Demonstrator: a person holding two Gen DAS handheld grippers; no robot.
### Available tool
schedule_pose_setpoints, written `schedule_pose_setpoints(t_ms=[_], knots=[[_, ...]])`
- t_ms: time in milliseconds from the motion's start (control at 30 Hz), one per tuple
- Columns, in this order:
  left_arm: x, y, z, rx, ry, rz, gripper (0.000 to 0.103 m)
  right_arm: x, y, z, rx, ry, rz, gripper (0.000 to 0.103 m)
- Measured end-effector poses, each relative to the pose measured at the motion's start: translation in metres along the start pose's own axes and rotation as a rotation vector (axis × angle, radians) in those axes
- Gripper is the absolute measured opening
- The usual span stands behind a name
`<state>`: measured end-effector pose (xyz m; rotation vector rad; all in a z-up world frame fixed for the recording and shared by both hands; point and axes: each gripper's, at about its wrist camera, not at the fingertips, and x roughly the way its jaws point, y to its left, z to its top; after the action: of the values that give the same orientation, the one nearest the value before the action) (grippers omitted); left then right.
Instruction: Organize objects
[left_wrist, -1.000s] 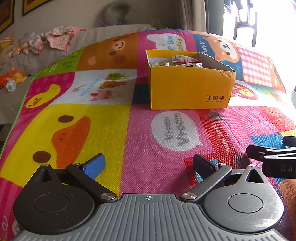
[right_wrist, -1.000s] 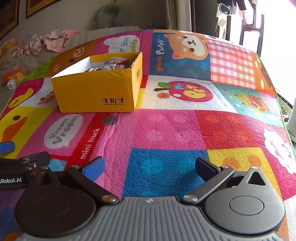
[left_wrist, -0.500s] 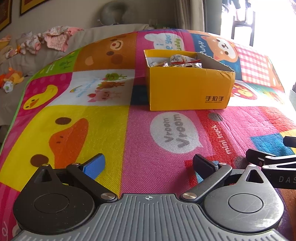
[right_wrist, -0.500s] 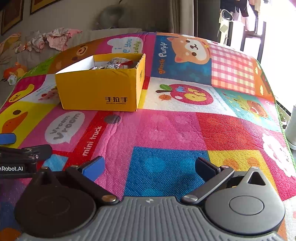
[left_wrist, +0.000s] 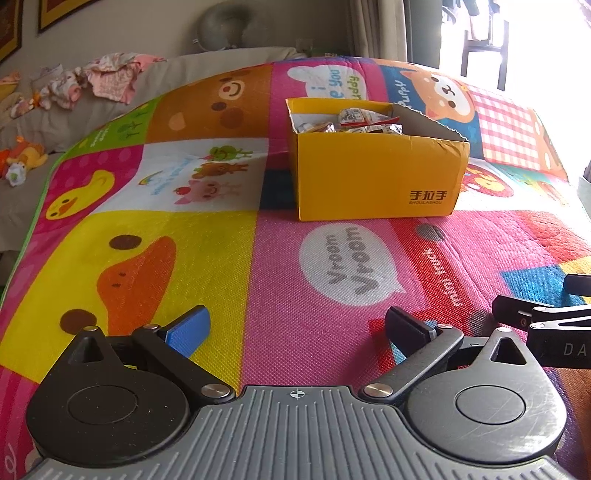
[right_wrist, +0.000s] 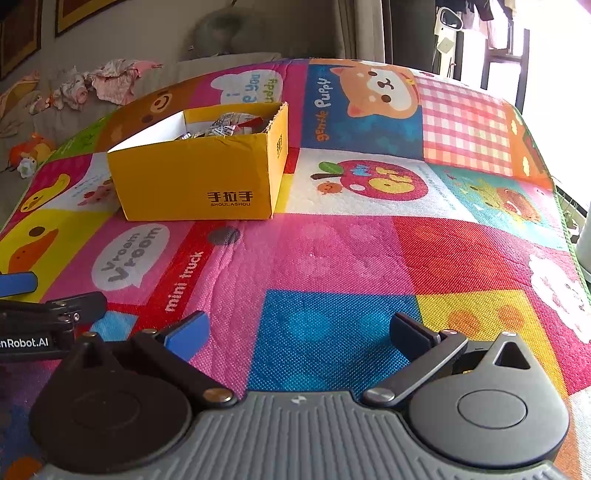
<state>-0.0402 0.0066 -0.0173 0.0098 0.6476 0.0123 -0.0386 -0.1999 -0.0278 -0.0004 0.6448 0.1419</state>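
two hand-held grippers hover low over a colourful play mat (left_wrist: 280, 258), and we see both with their fingers spread wide and nothing between them. the left hand-held gripper (left_wrist: 295, 328) has a blue pad on its left finger and a black pad on its right; it sits above the seam where the yellow duck panel meets the pink panel with the "vroom vroom" bubble. the right hand-held gripper (right_wrist: 297, 334) has the same blue and black pads and sits above a blue square of the mat. each one shows at the edge of the other's view, so they are side by side and near each other.

ahead of both, well apart from the fingertips, a yellow cardboard box (left_wrist: 376, 177) stands open on the mat. it rests near the middle of the mat, just beyond the "vroom vroom" bubble. inside it we see a heap of small wrapped packets (left_wrist: 354, 120), white and silver with red bits; we cannot tell what they are. the mat around the box is bare.

behind the mat, a grey sofa (left_wrist: 55, 118) carries a pile of pink and white clothes (left_wrist: 110, 74) and an orange plush toy (left_wrist: 22, 155). bright light comes from a window (right_wrist: 554, 55) at the right.
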Motion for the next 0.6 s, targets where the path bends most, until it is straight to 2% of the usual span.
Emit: schedule_pose_setpoints(t_ms=[600], knots=[[0.0013, 0.0002, -0.0004, -0.01, 0.0, 0.0, 0.103, -0.0013, -0.0009, 0.0, 0.006, 0.001, 0.005, 0.103]])
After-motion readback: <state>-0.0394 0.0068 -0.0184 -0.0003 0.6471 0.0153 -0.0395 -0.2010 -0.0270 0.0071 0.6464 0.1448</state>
